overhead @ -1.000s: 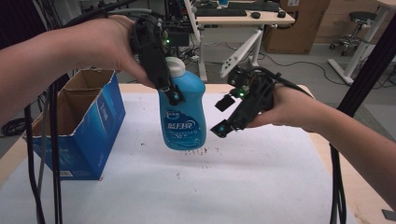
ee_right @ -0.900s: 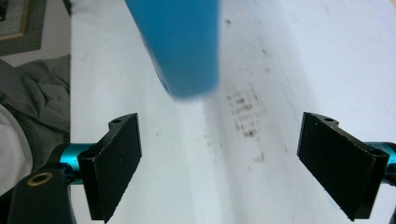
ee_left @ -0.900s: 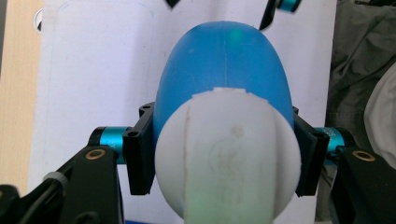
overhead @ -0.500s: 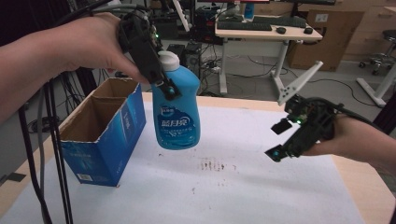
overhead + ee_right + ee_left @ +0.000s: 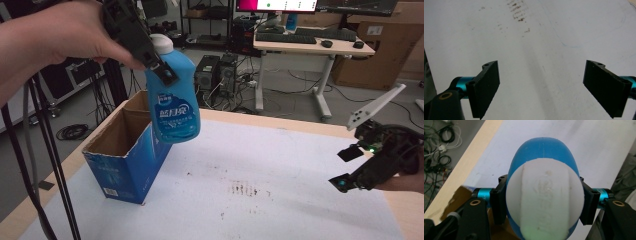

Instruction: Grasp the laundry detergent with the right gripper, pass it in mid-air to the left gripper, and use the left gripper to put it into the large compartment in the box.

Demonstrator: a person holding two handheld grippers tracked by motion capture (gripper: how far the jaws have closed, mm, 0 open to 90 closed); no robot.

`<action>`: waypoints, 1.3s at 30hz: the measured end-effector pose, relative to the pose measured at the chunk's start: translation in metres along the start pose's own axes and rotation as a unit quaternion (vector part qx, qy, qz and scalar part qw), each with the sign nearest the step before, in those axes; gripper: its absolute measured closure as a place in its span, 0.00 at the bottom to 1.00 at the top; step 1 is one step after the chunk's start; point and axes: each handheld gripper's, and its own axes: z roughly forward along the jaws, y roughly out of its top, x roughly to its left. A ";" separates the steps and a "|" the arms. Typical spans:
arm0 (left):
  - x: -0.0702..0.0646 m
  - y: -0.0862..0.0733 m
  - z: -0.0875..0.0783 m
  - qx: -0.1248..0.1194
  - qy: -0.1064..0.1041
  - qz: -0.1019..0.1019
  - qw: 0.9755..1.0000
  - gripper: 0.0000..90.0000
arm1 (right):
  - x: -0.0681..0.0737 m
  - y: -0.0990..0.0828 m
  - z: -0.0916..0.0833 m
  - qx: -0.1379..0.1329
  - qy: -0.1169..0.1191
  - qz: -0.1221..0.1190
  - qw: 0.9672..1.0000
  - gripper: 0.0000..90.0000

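Behind the table stand office desks, a monitor and tangled cables on the floor, while the table (image 5: 280, 165) itself is covered in a white sheet marked with a few dark smudges. At its near-left corner sits an open blue cardboard box (image 5: 125, 155), flaps up and apparently nothing inside that can be made out.

Clamped by the left gripper (image 5: 152, 52) is a blue detergent bottle (image 5: 172, 102) with a white cap (image 5: 545, 200); the jaws are closed on the neck just under that cap, one pad on either side, as the left gripper view makes plain. Below the jaws the bottle hangs clear of the table, tilted a little, its base just beside and above the box's open mouth.

Well off to the side, the right gripper (image 5: 345, 167) hovers low over the sheet with its jaws spread wide and nothing between them; its own view shows bare cloth ahead of the pads (image 5: 486, 85).

As a judgement, the work looks like packing the bottle into the box, and it is roughly at the midpoint: the pick-up and lift are done, the carry across is nearly done. Left to do are centring the bottle over the opening, lowering it inside, and letting go
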 end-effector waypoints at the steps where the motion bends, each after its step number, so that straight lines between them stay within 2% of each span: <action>1: 0.003 -0.004 -0.004 -0.002 0.008 -0.011 1.000 0.42 | -0.002 -0.002 -0.001 0.001 -0.002 0.002 1.000 0.15; 5: 0.010 -0.016 -0.017 -0.007 0.030 -0.045 0.999 0.42 | -0.008 -0.010 -0.010 0.004 -0.011 0.013 1.000 0.15; 10: 0.020 -0.031 -0.029 -0.006 0.061 -0.081 0.995 0.42 | -0.016 -0.021 -0.017 0.001 -0.023 0.030 0.999 0.15; 13: 0.027 -0.040 -0.035 -0.005 0.077 -0.105 0.991 0.42 | -0.019 -0.026 -0.020 0.000 -0.027 0.039 0.999 0.15; 15: 0.032 -0.046 -0.038 -0.005 0.092 -0.123 0.988 0.42 | -0.021 -0.029 -0.021 -0.001 -0.031 0.044 0.999 0.15; 20: 0.041 -0.058 -0.039 0.004 0.114 -0.146 0.983 0.43 | -0.025 -0.035 -0.025 -0.002 -0.036 0.052 0.998 0.15; 23: 0.045 -0.064 -0.038 0.007 0.118 -0.156 0.981 0.42 | -0.027 -0.037 -0.026 -0.003 -0.037 0.056 0.998 0.15; 27: 0.047 -0.069 -0.033 0.015 0.120 -0.162 0.979 0.42 | -0.029 -0.039 -0.028 -0.005 -0.039 0.061 0.997 0.15; 35: 0.050 -0.080 -0.018 0.026 0.116 -0.170 0.978 0.42 | -0.029 -0.041 -0.029 -0.008 -0.041 0.062 0.997 0.15; 39: 0.053 -0.087 -0.003 0.037 0.109 -0.176 0.978 0.42 | -0.029 -0.041 -0.029 -0.008 -0.042 0.062 0.997 0.15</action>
